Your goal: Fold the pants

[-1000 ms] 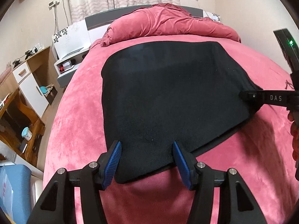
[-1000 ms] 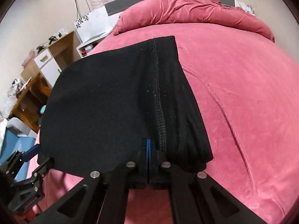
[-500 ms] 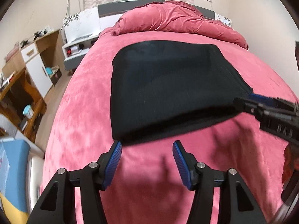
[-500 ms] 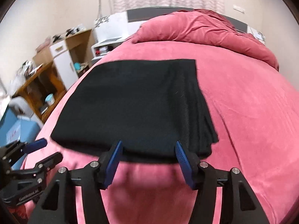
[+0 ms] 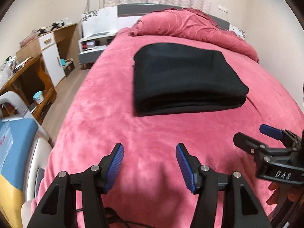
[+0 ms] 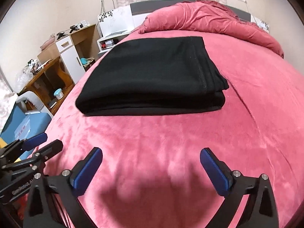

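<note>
The pants (image 6: 150, 74) are lying on the bed (image 6: 171, 142), folded into a thick black pile with its layers stacked at the near edge. A moment ago an edge of the pants was being pinched by the right gripper (image 6: 152, 171). Now the pants have been let go, and both grippers have been pulled back along the bed, well apart from the pile. The jaws of the right gripper are being opened wide, and nothing is being held between them. The jaws of the left gripper (image 5: 150, 163) are being kept apart too, with only the bed showing between them. The pants are being touched by nothing. The fold seems to be finished, so the job is probably done or nearly done. The heaped red blanket (image 5: 191, 26) is lying beyond the pants, at the head of the bed.
</note>
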